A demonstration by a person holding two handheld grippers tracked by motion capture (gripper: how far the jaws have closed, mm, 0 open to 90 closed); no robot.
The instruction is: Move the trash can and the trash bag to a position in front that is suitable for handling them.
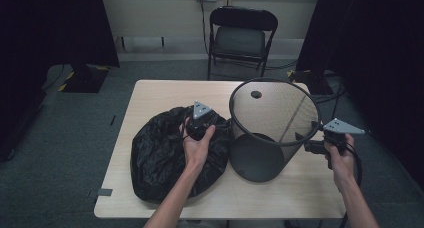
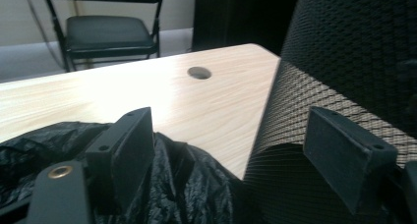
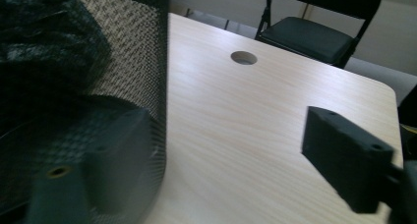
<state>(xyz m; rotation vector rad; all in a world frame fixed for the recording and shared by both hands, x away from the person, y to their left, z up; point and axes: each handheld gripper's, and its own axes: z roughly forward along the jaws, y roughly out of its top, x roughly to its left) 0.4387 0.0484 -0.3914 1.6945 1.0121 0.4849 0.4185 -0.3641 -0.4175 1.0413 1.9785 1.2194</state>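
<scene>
A black mesh wastebasket (image 1: 272,133) stands upright on the wooden table (image 1: 160,93). To its left lies a crumpled black garbage bag (image 1: 160,153). My left gripper (image 1: 207,120) hovers over the bag's right side, close to the basket. Its jaws stand open (image 2: 231,130), one above the bag (image 2: 187,184), the other in front of the mesh wall (image 2: 344,52), with nothing pinched. My right gripper (image 1: 306,142) is at the basket's right rim. In the right gripper view (image 3: 226,140) one jaw shows through the mesh (image 3: 123,62) and the other stands well outside, so the wall lies between open jaws.
A black folding chair (image 1: 240,35) stands behind the table. A round cable hole (image 3: 244,57) sits in the tabletop near the far edge. Dark curtains hang at both sides. Bare tabletop (image 3: 246,126) lies to the right of the basket and behind the bag.
</scene>
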